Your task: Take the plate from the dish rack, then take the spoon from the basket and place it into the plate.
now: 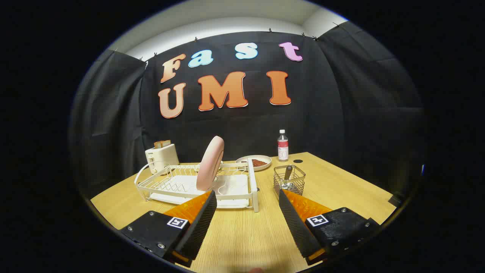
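A pink plate (210, 163) stands on edge in a white wire dish rack (172, 184) on the wooden table, just beyond my left finger. To the right of the rack, a small wire basket (290, 179) holds a spoon (287, 173) with its dark handle sticking up; it sits just beyond my right finger. My gripper (248, 195) is open above the table's near part, with only bare table between the fingers. It is apart from both the plate and the basket.
A white toaster (161, 156) with toast stands behind the rack on the left. A shallow dish with red-brown contents (254, 162) and a water bottle (282, 145) stand at the back. A dark round spot (298, 161) marks the table near the bottle.
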Available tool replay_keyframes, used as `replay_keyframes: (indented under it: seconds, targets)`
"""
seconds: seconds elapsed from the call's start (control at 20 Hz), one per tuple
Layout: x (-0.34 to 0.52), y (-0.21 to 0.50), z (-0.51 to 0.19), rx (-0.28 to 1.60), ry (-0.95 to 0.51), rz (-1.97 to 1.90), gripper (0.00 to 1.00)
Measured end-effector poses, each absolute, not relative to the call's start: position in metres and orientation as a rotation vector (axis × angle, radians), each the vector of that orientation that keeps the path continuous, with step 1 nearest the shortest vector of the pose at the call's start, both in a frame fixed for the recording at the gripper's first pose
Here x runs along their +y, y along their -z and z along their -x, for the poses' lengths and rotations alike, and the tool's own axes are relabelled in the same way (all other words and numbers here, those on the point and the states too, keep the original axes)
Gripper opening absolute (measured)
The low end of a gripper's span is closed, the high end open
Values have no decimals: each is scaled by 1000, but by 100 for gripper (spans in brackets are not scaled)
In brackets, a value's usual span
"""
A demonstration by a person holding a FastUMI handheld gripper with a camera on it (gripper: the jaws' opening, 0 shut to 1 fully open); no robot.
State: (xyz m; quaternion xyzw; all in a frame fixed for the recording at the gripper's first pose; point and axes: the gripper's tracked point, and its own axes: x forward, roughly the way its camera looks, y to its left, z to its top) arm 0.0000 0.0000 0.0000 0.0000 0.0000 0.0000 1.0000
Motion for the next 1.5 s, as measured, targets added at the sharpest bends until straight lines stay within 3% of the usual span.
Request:
replay_keyframes:
  seconds: [0.9,1.5]
  targets:
    - [53,-43,-16,-37,-84,46,98]
    - [66,-89,-96,14,-42,92,98]
